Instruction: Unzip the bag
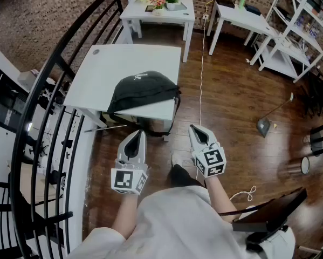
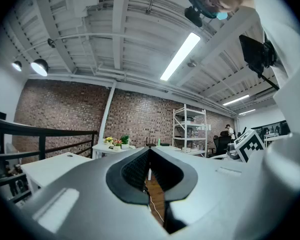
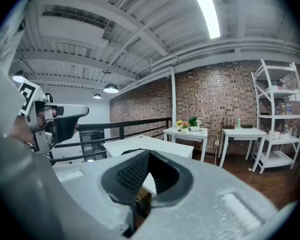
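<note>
A black bag (image 1: 142, 90) lies on the near right part of a white table (image 1: 118, 69), its dark strap hanging over the near edge. Both grippers hover above the wooden floor, short of the table and apart from the bag. My left gripper (image 1: 138, 132) is shut with nothing in it; its tips meet in the left gripper view (image 2: 149, 149). My right gripper (image 1: 195, 128) is shut and empty too, jaws meeting in the right gripper view (image 3: 148, 153). In that view a sliver of the bag (image 3: 120, 152) shows on the table (image 3: 139, 145) just left of the jaws.
A black metal railing (image 1: 59, 112) runs along the left. A second white table (image 1: 166, 9) with potted flowers stands beyond, another white table (image 1: 239, 16) and white shelves (image 1: 299, 31) at back right. A white cable (image 1: 201, 74) trails across the wooden floor; a dustpan (image 1: 265, 124) lies at right.
</note>
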The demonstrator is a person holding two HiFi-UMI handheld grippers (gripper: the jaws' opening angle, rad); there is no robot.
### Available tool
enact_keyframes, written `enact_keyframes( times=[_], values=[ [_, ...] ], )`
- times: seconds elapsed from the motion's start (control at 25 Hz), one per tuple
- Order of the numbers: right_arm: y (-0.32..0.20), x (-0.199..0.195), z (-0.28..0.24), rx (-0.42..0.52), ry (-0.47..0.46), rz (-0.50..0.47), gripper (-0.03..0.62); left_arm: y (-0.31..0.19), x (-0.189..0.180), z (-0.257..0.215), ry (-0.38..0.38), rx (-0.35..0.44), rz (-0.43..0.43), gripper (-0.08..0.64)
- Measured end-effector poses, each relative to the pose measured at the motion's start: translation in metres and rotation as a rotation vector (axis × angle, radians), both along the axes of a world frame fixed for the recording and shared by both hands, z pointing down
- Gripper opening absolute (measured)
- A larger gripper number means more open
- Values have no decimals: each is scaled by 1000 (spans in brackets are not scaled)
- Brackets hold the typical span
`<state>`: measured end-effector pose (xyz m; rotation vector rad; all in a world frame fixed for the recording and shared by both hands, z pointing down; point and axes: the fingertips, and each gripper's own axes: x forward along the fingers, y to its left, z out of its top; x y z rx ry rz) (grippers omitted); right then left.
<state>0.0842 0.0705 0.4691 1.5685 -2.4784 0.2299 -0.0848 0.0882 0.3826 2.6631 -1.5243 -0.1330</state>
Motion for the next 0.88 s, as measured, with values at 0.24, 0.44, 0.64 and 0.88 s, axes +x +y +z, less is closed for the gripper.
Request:
enact_keyframes(
  times=[0.24, 0.44, 0.64, 0.88],
  values=[
    [-108, 25, 73, -135, 80, -129, -9, -107, 54, 51, -73, -96, -19, 18],
    [-177, 37, 191, -337, 229, -191, 45, -162, 81, 113, -91, -255, -16, 18],
    [-229, 28, 261, -390, 307, -219, 113, -180, 98, 156, -120, -366, 50, 18],
    [-253, 23, 299, -404, 358, -231, 34, -192, 118, 212, -156, -484, 142, 42]
  ],
)
